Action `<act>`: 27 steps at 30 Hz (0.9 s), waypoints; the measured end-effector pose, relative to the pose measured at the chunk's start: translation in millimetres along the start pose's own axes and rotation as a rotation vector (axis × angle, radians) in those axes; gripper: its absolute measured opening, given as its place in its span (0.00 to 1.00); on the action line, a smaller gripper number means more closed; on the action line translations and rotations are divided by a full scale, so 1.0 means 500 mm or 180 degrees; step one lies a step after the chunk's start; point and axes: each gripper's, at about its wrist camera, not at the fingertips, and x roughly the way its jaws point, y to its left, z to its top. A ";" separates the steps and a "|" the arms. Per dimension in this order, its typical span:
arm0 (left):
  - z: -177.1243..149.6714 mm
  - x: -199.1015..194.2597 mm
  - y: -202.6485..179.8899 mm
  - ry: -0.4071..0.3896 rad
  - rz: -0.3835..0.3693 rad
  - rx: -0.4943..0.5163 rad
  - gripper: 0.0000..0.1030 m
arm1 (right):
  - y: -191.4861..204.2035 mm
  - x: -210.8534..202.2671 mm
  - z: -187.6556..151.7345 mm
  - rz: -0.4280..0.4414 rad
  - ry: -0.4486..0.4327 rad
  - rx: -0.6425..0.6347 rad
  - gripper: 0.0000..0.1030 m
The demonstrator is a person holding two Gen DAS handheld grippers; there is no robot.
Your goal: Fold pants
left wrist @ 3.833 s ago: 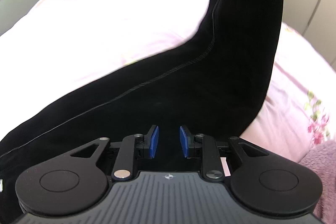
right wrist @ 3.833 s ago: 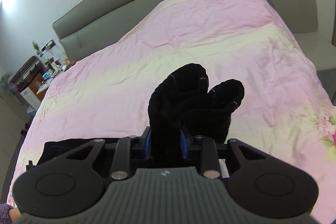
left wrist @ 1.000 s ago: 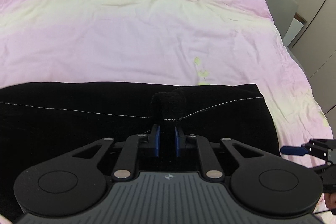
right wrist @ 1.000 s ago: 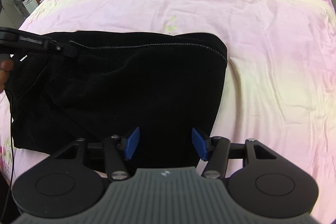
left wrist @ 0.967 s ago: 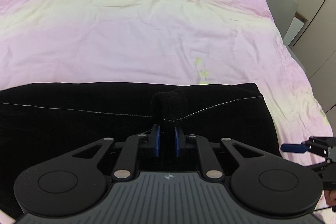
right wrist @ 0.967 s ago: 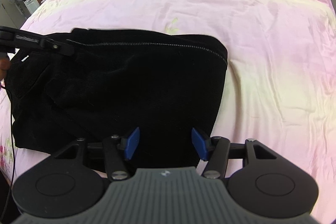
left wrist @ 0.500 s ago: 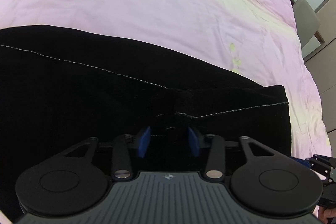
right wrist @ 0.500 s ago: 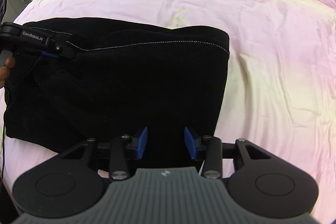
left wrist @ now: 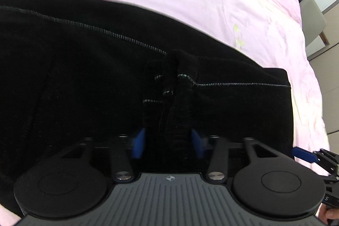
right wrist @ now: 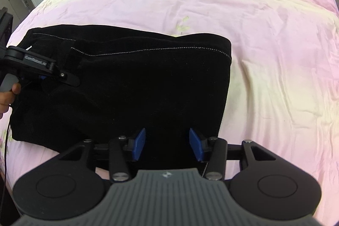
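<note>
Lying folded near the foot of the pink bed (right wrist: 264, 39), one pair of black pants (right wrist: 137, 82) anchors everything. Over its left part the left claw (left wrist: 167, 144) has just been narrowing around a raised fabric ridge, pads apparently not yet pressing, probably to re-pinch it. Over its near right corner the right claw (right wrist: 167, 146) hangs open, empty.

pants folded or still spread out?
Folded: the black pants lie as a compact, layered rectangle on the pink bedspread, with a small bunched ridge on top.

pants (right wrist: 137, 82): black, pale stitching | bedspread (right wrist: 264, 39): pink-cream, faint floral
</note>
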 end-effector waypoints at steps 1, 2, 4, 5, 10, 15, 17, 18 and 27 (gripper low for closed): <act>0.001 -0.013 -0.011 -0.0089 -0.0011 0.0074 0.34 | -0.003 -0.004 -0.003 0.0002 -0.0006 0.0007 0.43; 0.003 -0.030 -0.022 -0.0191 -0.0037 0.0163 0.30 | -0.006 -0.007 -0.005 0.0013 -0.0014 0.0023 0.43; 0.016 -0.068 -0.043 -0.0385 -0.0112 0.0336 0.25 | -0.009 -0.012 -0.009 0.0036 -0.0025 0.0064 0.43; 0.025 -0.085 -0.052 -0.0445 -0.0125 0.0409 0.24 | -0.009 -0.014 -0.011 0.0063 -0.0032 0.0088 0.43; 0.054 -0.093 -0.060 -0.0370 0.0147 0.0674 0.23 | 0.000 -0.004 -0.007 0.0230 -0.0051 0.0183 0.43; 0.043 -0.018 -0.011 -0.0121 0.0403 0.0617 0.24 | 0.024 0.021 -0.009 0.0385 -0.0005 0.0133 0.43; 0.034 0.000 -0.011 -0.0140 0.0460 0.0685 0.25 | 0.030 0.029 -0.007 0.0376 0.0026 0.0076 0.43; 0.032 0.002 -0.018 -0.0145 0.0490 0.0740 0.27 | 0.030 0.028 -0.003 0.0378 0.0040 0.0071 0.42; 0.069 -0.100 -0.040 -0.0468 0.0404 0.1053 0.41 | -0.017 -0.006 0.103 -0.0059 -0.0136 -0.0003 0.22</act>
